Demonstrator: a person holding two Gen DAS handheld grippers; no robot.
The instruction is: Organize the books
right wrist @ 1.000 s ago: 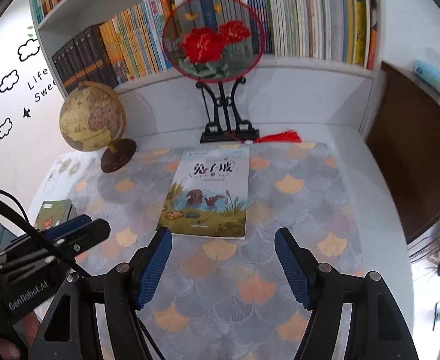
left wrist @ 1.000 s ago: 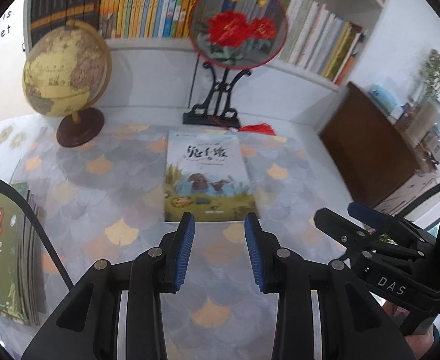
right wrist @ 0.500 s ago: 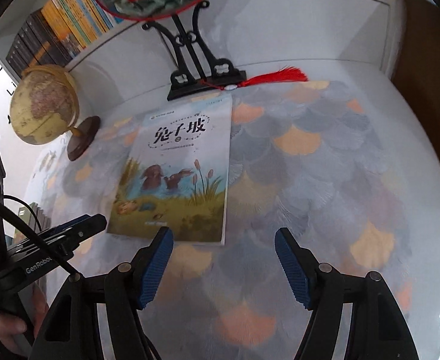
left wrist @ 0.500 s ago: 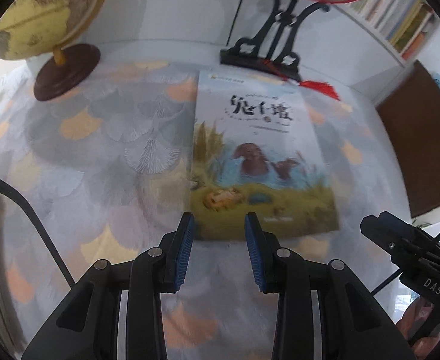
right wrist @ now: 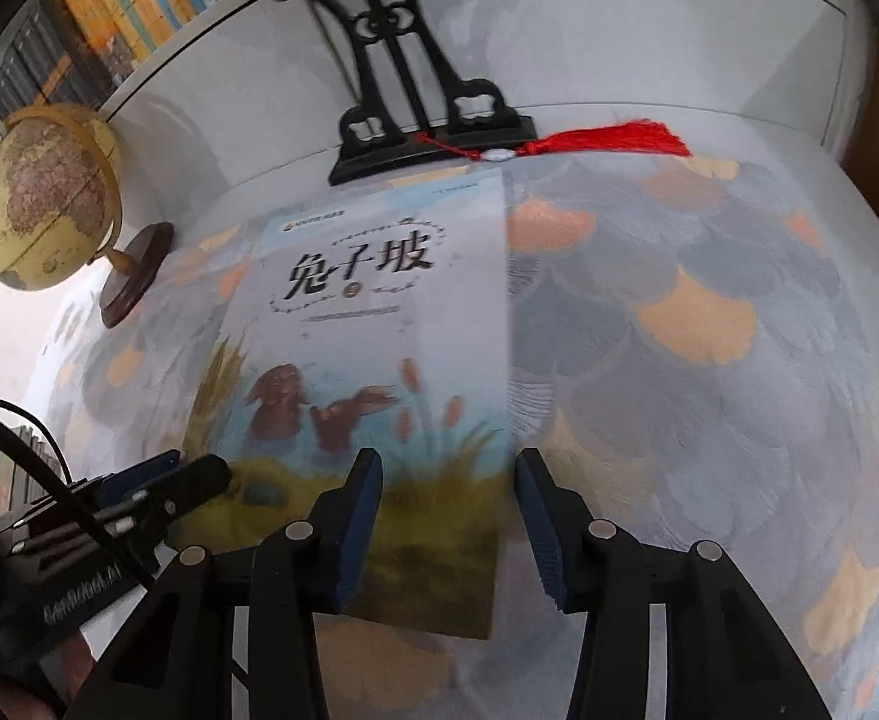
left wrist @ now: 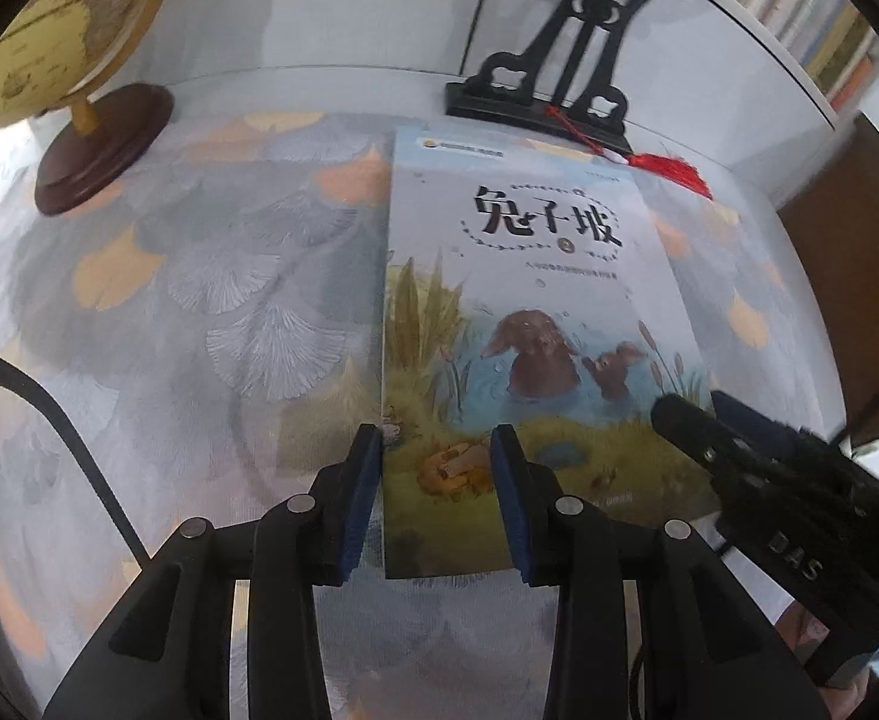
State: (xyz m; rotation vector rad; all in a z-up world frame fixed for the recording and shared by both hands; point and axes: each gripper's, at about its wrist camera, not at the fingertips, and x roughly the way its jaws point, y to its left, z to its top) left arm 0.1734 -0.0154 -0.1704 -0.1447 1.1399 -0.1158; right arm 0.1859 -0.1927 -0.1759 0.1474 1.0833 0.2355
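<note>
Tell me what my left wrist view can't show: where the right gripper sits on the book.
Observer: The right gripper straddles the book's right edge near its bottom corner; its jaws have just been closing.
Operator: Report the gap.
Observer: Jaws apart, one finger over the cover, the other over the tablecloth.
Operator: Describe what's behind the globe.
Observer: A row of shelved books with dark and yellow spines.

Illustrated picture book (left wrist: 535, 330) lies flat, cover up.
</note>
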